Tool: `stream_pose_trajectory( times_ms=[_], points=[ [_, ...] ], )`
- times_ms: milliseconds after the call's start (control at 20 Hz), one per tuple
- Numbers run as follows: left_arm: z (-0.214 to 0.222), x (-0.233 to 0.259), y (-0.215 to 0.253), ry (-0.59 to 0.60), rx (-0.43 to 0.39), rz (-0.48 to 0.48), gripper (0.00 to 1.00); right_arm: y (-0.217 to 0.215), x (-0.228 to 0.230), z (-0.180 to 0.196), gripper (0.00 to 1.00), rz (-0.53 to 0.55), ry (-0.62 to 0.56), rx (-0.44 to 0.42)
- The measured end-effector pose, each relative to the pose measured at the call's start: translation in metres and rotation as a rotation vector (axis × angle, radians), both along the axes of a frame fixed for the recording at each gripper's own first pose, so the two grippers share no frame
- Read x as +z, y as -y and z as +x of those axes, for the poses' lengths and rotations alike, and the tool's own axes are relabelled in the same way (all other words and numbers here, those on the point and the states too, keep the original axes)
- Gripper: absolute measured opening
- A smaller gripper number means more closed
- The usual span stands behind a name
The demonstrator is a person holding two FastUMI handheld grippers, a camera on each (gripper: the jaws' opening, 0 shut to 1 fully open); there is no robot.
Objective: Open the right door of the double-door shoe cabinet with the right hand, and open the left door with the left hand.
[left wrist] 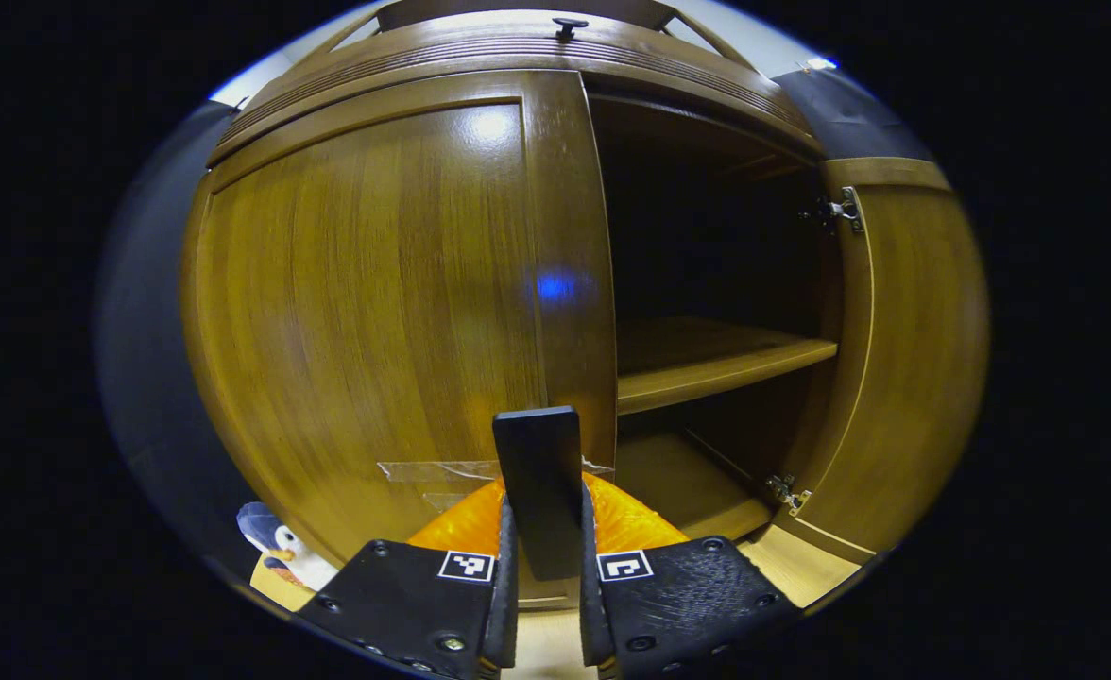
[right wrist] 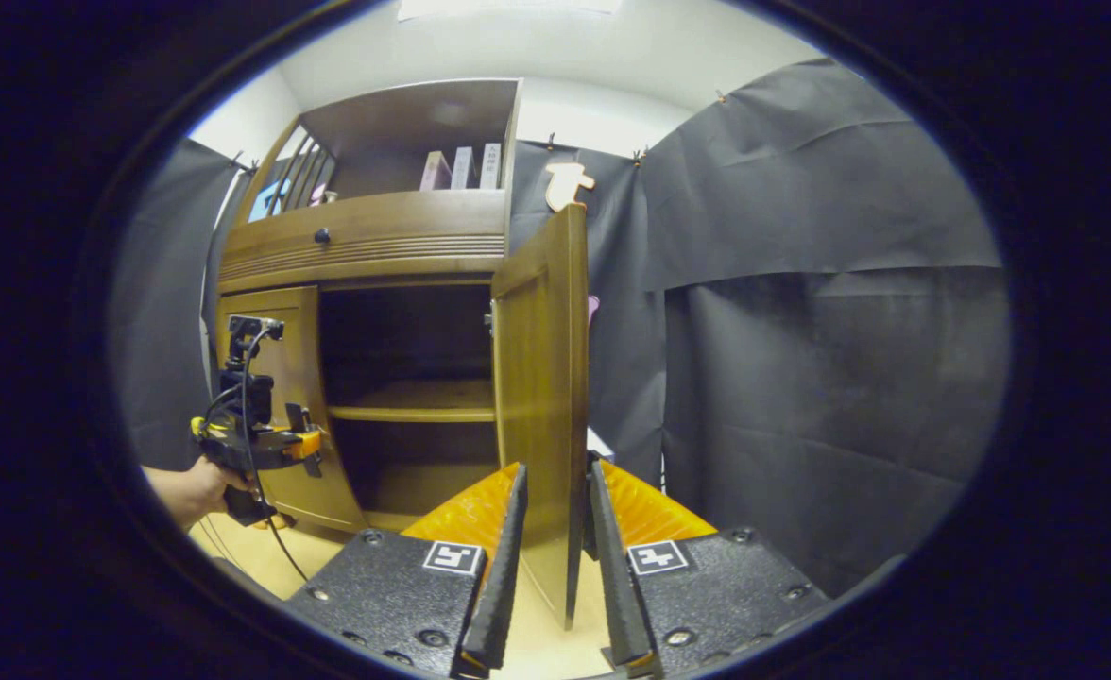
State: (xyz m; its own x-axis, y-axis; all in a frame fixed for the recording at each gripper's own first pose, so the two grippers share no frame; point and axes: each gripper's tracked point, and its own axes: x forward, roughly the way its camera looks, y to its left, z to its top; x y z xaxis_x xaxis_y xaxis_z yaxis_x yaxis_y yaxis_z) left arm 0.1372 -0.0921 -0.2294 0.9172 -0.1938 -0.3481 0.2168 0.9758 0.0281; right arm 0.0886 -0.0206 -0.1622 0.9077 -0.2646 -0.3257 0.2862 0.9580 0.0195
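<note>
Right door [right wrist: 541,397] stands swung wide, its edge between the right claw [right wrist: 555,567] fingers — clamped. Left claw [left wrist: 544,576] grips a black handle [left wrist: 538,482] at the closed left door [left wrist: 367,312].

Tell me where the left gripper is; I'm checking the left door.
In the right gripper view, the left gripper sits at lower left, held by a hand against the closed left door, beside the open compartment.
</note>
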Motion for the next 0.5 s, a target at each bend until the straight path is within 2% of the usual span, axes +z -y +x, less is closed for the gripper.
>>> stream_pose_trajectory(
  times_ms=[250, 500],
  points=[
    [-0.018, 0.003, -0.004, 0.004, -0.015, -0.009, 0.26, -0.014, -0.001, 0.004, 0.46, 0.001, 0.006, 0.048],
    [-0.039, 0.006, -0.01, 0.0, 0.01, -0.029, 0.25, -0.04, -0.01, 0.019, 0.46, 0.008, -0.005, 0.135]
  ],
)
